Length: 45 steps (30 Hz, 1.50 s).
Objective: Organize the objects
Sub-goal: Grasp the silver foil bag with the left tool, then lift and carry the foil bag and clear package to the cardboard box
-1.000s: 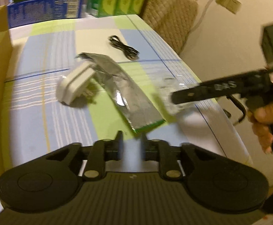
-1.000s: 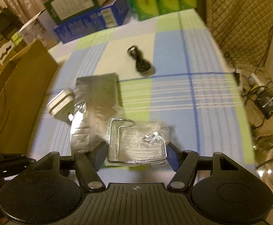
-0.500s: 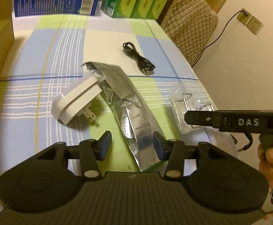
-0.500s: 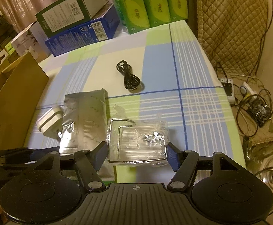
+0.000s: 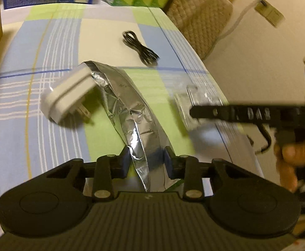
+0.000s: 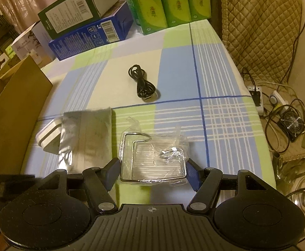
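Note:
A crumpled silver foil bag (image 5: 131, 104) lies lengthwise on the checked tablecloth, and its near end runs between the fingers of my left gripper (image 5: 147, 160). That gripper is open, one finger at each side of the bag. A white charger plug (image 5: 68, 98) rests against the bag's far left side. My right gripper (image 6: 152, 172) is open, its fingers flanking the near end of a wire rack in a clear plastic bag (image 6: 152, 156). In the right wrist view the foil bag (image 6: 87, 133) and the plug (image 6: 48, 133) lie to the left of the rack. A coiled black cable (image 6: 143, 85) lies farther back.
An open cardboard box (image 6: 12, 108) stands along the table's left edge. A blue carton (image 6: 91, 37) and green tissue packs (image 6: 169, 2) line the back. A quilted chair (image 6: 261, 25) stands at the right, with a power strip (image 6: 256, 98) and a small fan (image 6: 292, 123) on the floor.
My left gripper went from nearly shut to open and came down over the foil bag's near end; its jaws are narrower than half a second ago. The right gripper stays open around the rack.

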{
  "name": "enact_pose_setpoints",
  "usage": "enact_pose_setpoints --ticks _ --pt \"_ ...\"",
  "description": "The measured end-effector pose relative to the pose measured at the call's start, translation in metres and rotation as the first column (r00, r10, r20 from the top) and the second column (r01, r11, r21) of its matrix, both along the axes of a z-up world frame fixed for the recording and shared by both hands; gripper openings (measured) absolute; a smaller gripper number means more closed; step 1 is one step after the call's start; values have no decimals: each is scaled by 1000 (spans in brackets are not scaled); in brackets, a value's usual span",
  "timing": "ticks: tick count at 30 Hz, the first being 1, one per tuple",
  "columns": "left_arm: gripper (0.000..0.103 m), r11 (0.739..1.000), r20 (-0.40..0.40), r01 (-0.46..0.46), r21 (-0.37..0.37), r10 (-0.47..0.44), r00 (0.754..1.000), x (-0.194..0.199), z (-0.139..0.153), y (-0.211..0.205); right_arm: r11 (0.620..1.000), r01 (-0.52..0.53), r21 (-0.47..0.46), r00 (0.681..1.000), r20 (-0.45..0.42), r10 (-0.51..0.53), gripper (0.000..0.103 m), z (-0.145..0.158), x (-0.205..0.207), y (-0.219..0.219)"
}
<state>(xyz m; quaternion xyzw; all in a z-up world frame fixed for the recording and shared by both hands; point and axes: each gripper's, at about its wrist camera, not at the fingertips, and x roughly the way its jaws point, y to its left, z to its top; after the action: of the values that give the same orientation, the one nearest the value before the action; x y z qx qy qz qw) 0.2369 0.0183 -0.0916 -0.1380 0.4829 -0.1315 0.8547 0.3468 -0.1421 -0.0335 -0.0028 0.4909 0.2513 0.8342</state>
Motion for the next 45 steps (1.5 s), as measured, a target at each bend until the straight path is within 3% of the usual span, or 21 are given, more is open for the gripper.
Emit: enact_pose_setpoints --ticks 5,10,12,13,15,20,26,34,38,40,45 --pt "27 995 -11 83 59 -83 996 -33 12 -5 1000 -12 6 1000 0 12 63 9 -17 -7" --pt "24 992 -6 47 116 -46 999 -65 23 9 999 -47 -6 999 20 47 63 19 -43 -10" --pt "27 993 -3 25 114 -25 1000 -69 26 17 999 -41 12 999 30 41 63 26 -52 -13" --pt "39 994 1 13 110 -13 1000 -69 28 20 999 -37 23 999 31 36 63 28 -56 -15" --pt "45 992 18 -8 123 6 1000 -66 31 21 999 -27 46 999 31 26 63 33 -63 -15" --pt "45 991 20 29 129 -32 999 -43 33 6 998 -20 58 999 43 17 63 38 -59 -9" --pt "46 976 -58 95 197 -85 995 -16 11 -16 999 -27 30 999 24 26 63 29 -52 0" --pt "52 979 -101 104 174 -87 991 -3 -3 -21 999 -29 24 999 14 29 63 22 -43 4" --pt "51 978 -114 112 175 -92 989 0 -5 -23 999 -30 22 1000 6 30 63 20 -41 5" --pt "42 978 -116 119 173 -100 988 0 -4 -24 999 -34 22 999 7 34 63 20 -42 5" --pt "35 974 -118 135 180 -115 986 -3 2 -23 999 -32 27 999 10 31 63 22 -45 3"
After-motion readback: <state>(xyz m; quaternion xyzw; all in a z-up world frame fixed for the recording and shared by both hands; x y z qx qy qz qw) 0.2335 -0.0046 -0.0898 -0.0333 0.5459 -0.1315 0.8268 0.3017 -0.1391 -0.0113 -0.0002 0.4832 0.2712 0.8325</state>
